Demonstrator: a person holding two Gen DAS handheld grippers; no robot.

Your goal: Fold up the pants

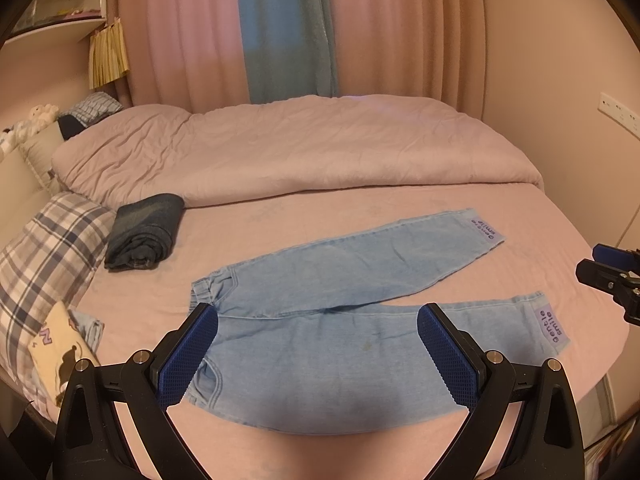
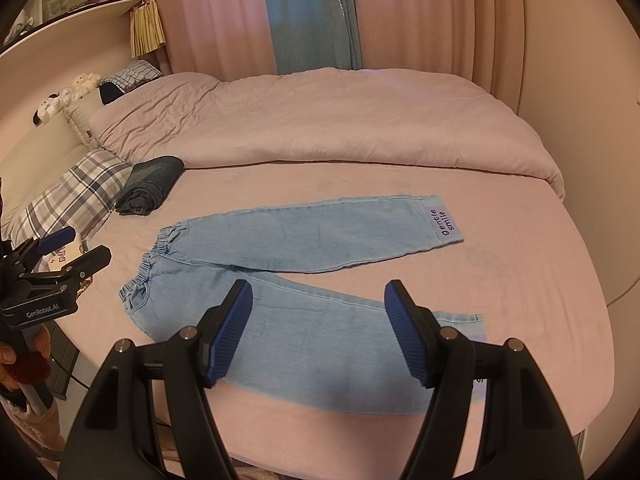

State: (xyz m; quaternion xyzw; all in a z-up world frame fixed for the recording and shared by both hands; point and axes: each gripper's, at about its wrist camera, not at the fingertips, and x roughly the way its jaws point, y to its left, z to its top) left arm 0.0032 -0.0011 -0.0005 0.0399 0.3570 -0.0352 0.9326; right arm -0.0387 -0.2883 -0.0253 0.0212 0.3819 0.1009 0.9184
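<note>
A: Where do the pants [image 1: 340,312] lie?
B: Flat on the bed [image 1: 280,208], long axis left to right: waistband [image 2: 150,264] left, cuffs right, legs splayed, near leg closest.
A: And the tools?
B: The left gripper [image 1: 318,354], spread and empty, hangs above the waist end; the right gripper [image 2: 318,330], also spread and empty, hangs nearer the cuffs.

Bare pink sheet [image 2: 540,280] lies open around the spread light-blue pants [image 2: 312,236], widest toward the cuffs. A folded dark garment [image 2: 150,186] sits near the waistband end, a plaid pillow [image 2: 76,196] just beside it. The bunched duvet [image 2: 320,128] walls off the far side. Small items by the pillow, possibly cloth [image 1: 60,344], crowd that near corner.
</note>
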